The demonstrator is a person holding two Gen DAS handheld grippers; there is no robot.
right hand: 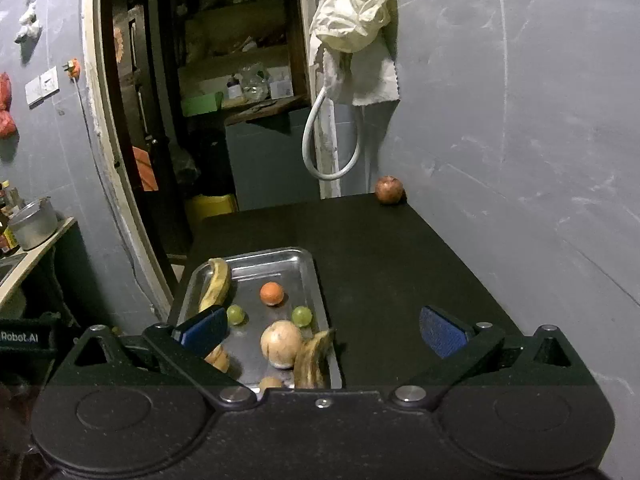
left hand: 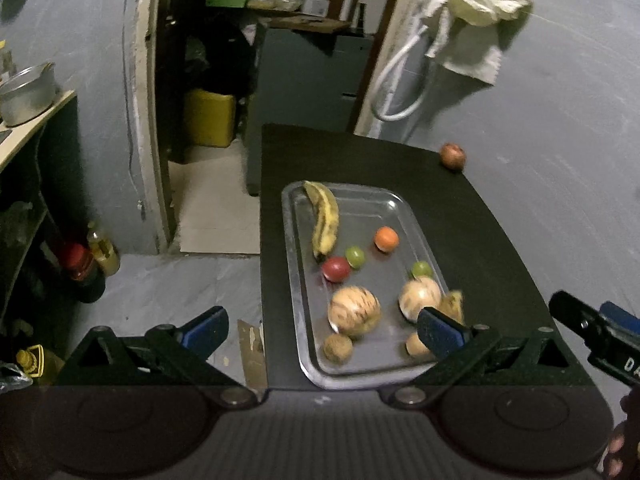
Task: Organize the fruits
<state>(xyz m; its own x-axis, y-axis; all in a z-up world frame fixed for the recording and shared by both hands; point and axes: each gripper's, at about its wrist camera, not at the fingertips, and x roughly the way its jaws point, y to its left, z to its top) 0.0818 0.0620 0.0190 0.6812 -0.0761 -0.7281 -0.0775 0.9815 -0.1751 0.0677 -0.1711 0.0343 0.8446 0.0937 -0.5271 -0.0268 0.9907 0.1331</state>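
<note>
My left gripper (left hand: 322, 326) hangs above the near end of the shiny rectangular metal tray (left hand: 294, 248), blue-padded fingers spread wide, nothing btwn them. My right gripper (right hand: 322, 330) is likewise wide apart & empty, over the tray's near right corner (right hand: 318, 280) and the bare black tabletop (right hand: 380, 248); its black tip shows at the right edge of the left cam view.

Nearest in the tray: two small brownish round fruits (left hand: 338, 347), one partly behind my left gripper's right finger. Next, two big pale striped round fruits (left hand: 354, 310) side by side; the right one (right hand: 281, 343) has a short browned banana piece (right hand: 313, 360) leaning on the tray's right rim just beside it. Further in: a red round fruit (left hand: 336, 269), two small green round fruits (left hand: 355, 257) w/ the second (left hand: 421, 269) near the right rim, then a small orange fruit (left hand: 386, 239) alone mid-tray. A long spotted yellow banana (left hand: 324, 220) runs along the left side to the far corner.

Well apart from the tray, a reddish-brown round fruit (right hand: 389, 189) sits at the table's far right corner, by the grey wall (right hand: 520, 120). Beyond: dark doorway, pale cloth (right hand: 354, 26) hanging on the frame.
</note>
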